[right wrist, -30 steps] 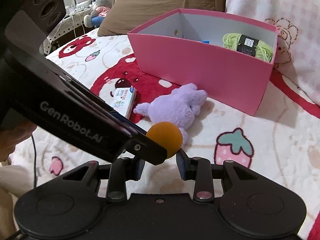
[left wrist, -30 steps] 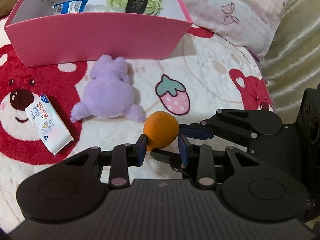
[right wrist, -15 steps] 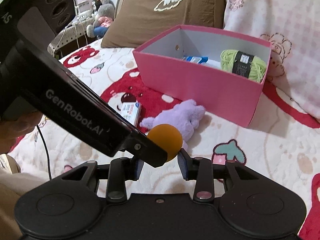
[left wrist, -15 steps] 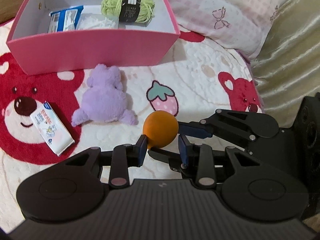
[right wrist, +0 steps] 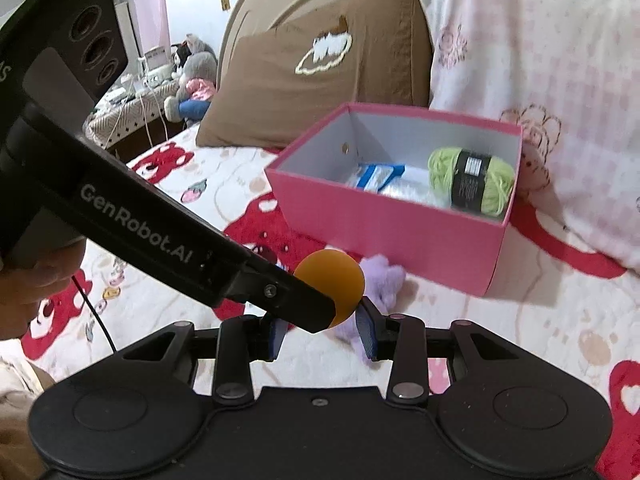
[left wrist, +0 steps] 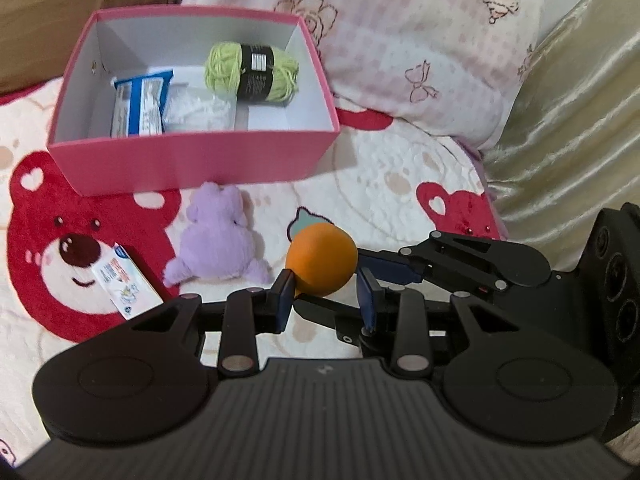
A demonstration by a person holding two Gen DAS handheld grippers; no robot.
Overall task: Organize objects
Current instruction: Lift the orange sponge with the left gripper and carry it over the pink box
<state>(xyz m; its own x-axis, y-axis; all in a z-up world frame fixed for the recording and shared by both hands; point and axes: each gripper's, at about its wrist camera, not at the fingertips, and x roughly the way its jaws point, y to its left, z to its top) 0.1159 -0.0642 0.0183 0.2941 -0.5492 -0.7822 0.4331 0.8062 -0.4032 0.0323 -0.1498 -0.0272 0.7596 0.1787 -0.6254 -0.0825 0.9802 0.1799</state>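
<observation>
**Orange ball held up over the bear blanket**

From the left wrist camera: The left gripper [left wrist: 325, 300] has its two blue pads pressed on an orange ball [left wrist: 321, 258]. The ball is round, smooth and all one bright orange. It sits between the pads, up above the blanket [left wrist: 400, 184], which is white and fluffy with red bears on it. The right gripper [left wrist: 384, 276] comes in from the right side, and its blue finger tip is just beside the ball. Whether it touches the ball cannot be told from here. Behind the ball lies a purple plush toy [left wrist: 218, 240], flat on the blanket. A small white packet [left wrist: 126, 282] lies to the left, on a red bear face. Farther back stands a pink box [left wrist: 192, 160]. Inside it are a green yarn ball [left wrist: 250, 70] with a black label, a blue and white packet [left wrist: 140, 104] and something white.

From the right wrist camera: The left gripper's long black arm [right wrist: 168, 252] crosses in from the left and hides part of the orange ball [right wrist: 332, 278]. The right gripper [right wrist: 324, 334] has its blue pads one on each side, below the ball. The right pad is close against the ball; the left pad is partly hidden, so a real squeeze cannot be told. The pink box [right wrist: 384, 220] stands behind, and the green yarn ball [right wrist: 472, 182] lies in it. The purple plush toy [right wrist: 384, 280] peeks out just past the ball.
</observation>
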